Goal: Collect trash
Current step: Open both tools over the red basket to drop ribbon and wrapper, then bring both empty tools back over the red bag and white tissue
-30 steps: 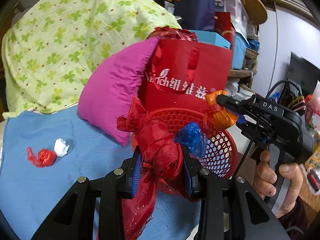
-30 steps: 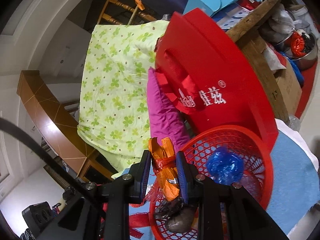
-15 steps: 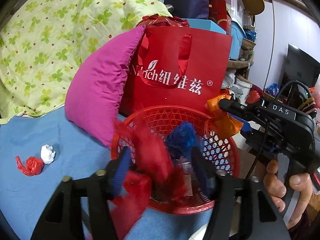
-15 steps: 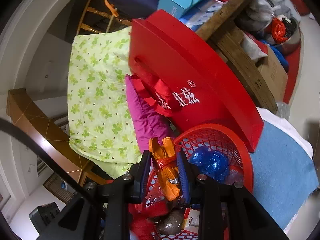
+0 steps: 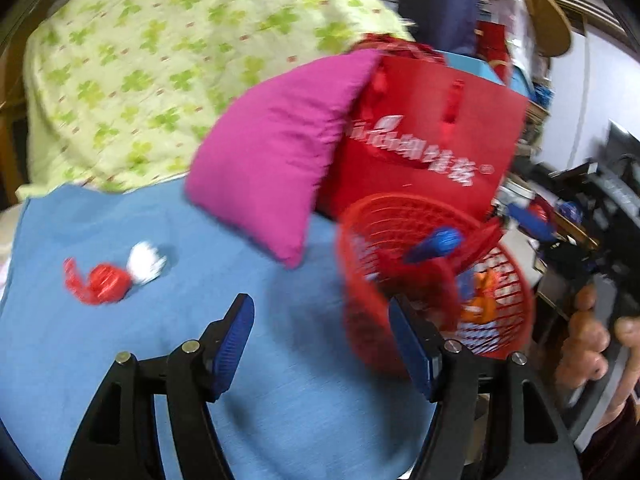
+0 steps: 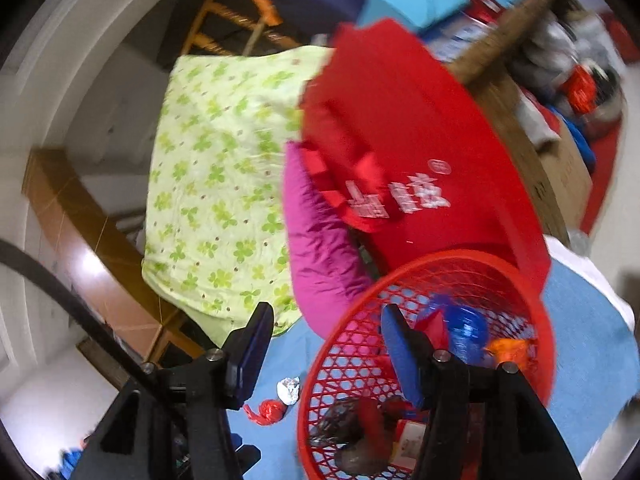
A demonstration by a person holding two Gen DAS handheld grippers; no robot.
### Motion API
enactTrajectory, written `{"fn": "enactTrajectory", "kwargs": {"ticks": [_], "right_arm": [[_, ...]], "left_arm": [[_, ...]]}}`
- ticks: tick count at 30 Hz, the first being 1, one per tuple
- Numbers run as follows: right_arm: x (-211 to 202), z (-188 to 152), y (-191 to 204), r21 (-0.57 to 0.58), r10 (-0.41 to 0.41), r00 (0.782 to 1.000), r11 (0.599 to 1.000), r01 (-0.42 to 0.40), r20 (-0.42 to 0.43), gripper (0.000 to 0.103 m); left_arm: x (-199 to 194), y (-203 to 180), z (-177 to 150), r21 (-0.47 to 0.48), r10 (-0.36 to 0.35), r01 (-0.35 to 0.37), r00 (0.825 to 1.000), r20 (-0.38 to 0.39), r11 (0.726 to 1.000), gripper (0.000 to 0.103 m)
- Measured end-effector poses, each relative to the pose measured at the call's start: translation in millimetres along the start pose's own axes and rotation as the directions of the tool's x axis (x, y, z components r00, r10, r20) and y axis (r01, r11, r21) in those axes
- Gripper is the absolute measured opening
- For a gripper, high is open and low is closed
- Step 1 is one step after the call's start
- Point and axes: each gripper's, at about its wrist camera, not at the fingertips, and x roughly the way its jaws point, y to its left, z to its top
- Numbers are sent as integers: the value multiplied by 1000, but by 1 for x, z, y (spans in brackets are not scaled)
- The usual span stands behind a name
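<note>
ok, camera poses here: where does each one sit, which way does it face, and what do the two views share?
Left wrist: on the left gripper, looking forward and down over the blue cloth at loose trash and the red basket; its own jaws are opening with nothing between them, and the person's other hand shows.
Right wrist: on the right gripper, tilted, facing the basket; own jaws opening, empty.
Shared: basket, pink pillow, red bag, green quilt.

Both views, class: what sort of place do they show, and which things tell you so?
Probably a cluttered bedroom at home: a clover-print quilt and pink pillow lie on a blue sheet, with boxes stacked behind.
</note>
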Motion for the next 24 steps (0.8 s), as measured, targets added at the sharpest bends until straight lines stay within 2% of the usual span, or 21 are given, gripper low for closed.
{"fn": "enactTrajectory", "kwargs": {"ticks": [4, 6, 10, 13, 17, 24], "right_arm": [[9, -16, 39, -114, 41, 999, 993, -41, -3, 60], [16, -25, 53, -144, 70, 997, 987, -72, -20, 60], [33, -46, 83, -210, 116, 991, 969, -128, -70, 60], [48, -66, 103, -252, 126, 985, 956, -153, -121, 60], [69, -91, 123, -284, 122, 974, 943, -175, -193, 60], [103, -130, 143, -309, 92, 951, 932, -186, -295, 60]], "left_arm": [[-5, 49, -18, -84, 79, -80, 997, -19, 993, 71], [-9, 80, -29, -135, 137, -141, 990, -38, 981, 71], [-24, 135, -48, -235, 232, -238, 971, -54, 943, 71], [-38, 173, -61, -293, 311, -316, 948, -65, 902, 71], [-48, 204, -72, -323, 369, -372, 927, -73, 870, 71], [-42, 225, -89, -323, 403, -411, 910, -94, 852, 71]]}}
